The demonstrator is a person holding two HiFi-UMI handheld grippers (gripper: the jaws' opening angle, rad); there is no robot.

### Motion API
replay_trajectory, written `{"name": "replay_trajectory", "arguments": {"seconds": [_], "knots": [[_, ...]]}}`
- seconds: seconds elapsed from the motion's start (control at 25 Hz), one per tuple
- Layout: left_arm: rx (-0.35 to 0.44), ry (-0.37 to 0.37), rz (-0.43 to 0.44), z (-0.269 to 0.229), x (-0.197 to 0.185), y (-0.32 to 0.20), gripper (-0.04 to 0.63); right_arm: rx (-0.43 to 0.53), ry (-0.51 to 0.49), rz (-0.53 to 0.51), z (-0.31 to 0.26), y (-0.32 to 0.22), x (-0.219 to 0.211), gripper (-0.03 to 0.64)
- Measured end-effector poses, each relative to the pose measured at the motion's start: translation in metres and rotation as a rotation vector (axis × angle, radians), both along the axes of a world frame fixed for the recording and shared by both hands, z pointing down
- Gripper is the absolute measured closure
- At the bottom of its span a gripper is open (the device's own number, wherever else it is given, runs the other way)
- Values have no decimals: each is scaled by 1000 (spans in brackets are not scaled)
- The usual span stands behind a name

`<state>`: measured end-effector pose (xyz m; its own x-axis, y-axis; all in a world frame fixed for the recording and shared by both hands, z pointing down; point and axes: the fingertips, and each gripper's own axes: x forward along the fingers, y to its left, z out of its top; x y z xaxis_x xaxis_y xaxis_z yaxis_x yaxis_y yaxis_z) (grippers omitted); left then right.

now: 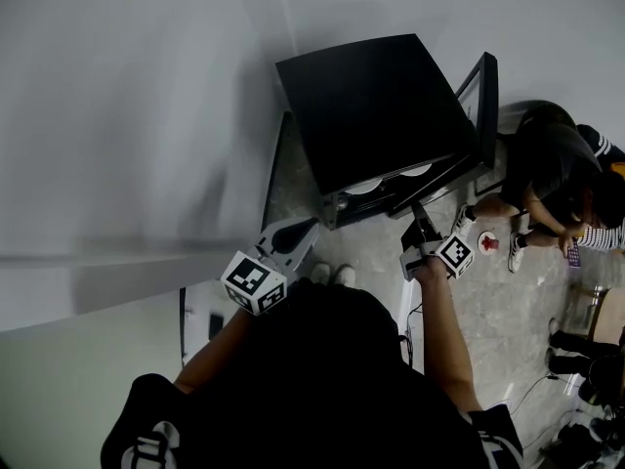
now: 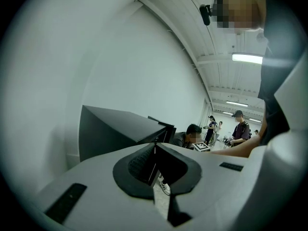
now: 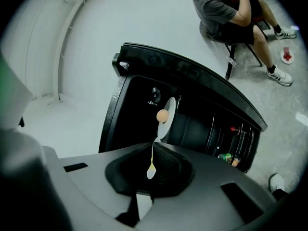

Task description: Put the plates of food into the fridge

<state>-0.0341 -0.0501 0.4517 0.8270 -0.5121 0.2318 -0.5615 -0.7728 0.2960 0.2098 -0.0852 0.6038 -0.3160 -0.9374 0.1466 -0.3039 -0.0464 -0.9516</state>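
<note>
The black fridge [image 1: 376,115] stands open below me, its door [image 1: 483,106] swung to the right. Two white plates [image 1: 366,186] [image 1: 416,171] lie on a shelf inside. In the right gripper view one white plate [image 3: 170,118] carries a round orange piece of food [image 3: 162,115] inside the dark fridge [image 3: 139,105]. My right gripper [image 1: 418,210] [image 3: 153,145] is shut and holds nothing, just in front of the opening. My left gripper [image 1: 309,227] [image 2: 155,149] is also shut and empty, at the fridge's [image 2: 113,129] near left corner.
The door's inner racks hold small bottles [image 3: 226,158]. A person [image 1: 557,179] sits on a chair right of the fridge, with a small red-and-white dish [image 1: 488,243] on the floor nearby. Other people [image 2: 239,129] stand far back. A white wall [image 1: 127,115] runs along the left.
</note>
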Motion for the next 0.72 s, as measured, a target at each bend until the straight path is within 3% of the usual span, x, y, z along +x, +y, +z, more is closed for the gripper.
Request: {"name": "replay_trajectory", "arguments": {"seconds": [0.24,0.72], "knots": [[2,1,26,3,8,6,572,83,38,-70,-30,15,-29,586],[8,-5,79,1,20,14,571,185,265,-148,-74,47,-64,586]]}}
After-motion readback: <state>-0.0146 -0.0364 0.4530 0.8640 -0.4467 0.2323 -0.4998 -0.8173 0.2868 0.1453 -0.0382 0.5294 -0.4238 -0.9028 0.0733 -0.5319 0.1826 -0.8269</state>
